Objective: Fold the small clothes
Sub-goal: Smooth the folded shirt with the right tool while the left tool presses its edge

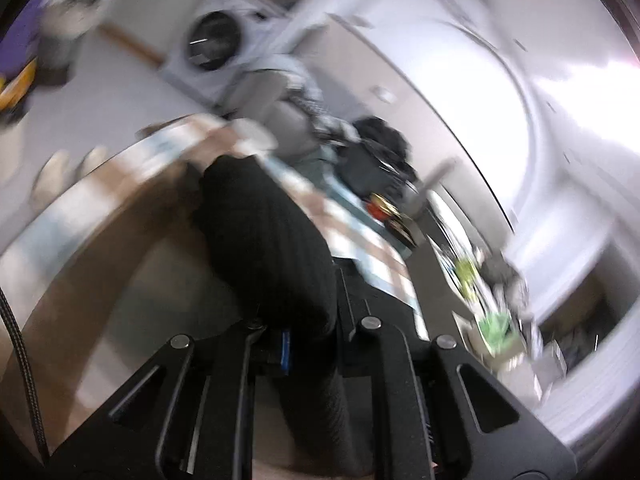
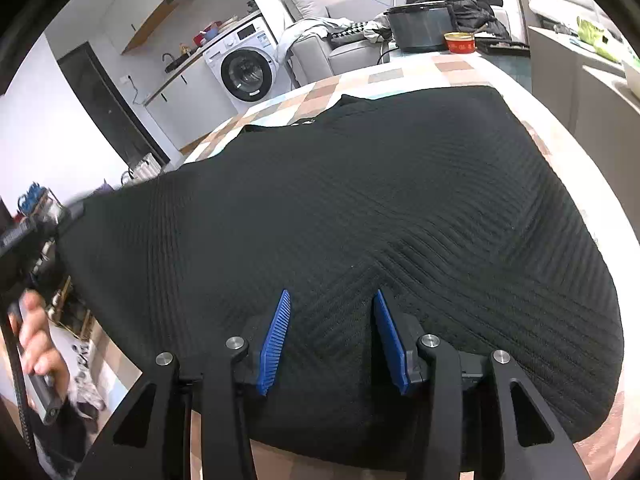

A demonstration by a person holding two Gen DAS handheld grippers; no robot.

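Note:
A black ribbed knit garment [image 2: 380,200] covers most of the table's checked cloth [image 2: 400,72]. My right gripper [image 2: 331,294] stands open low over its near edge, with its blue pads [image 2: 276,340] apart and flat fabric showing between them. At the left edge of the right wrist view, my left gripper [image 2: 72,212] holds up one corner of the garment, with a hand [image 2: 36,340] on its handle. In the blurred left wrist view the garment [image 1: 264,232] hangs as a stretched band from my left gripper [image 1: 308,332], which is shut on it.
Behind the table are a washing machine [image 2: 244,68] and a grey sofa [image 2: 344,40] with loose clothes. A black pot [image 2: 420,26] and a red tin [image 2: 460,44] stand at the table's far end. A white counter [image 2: 580,64] runs along the right.

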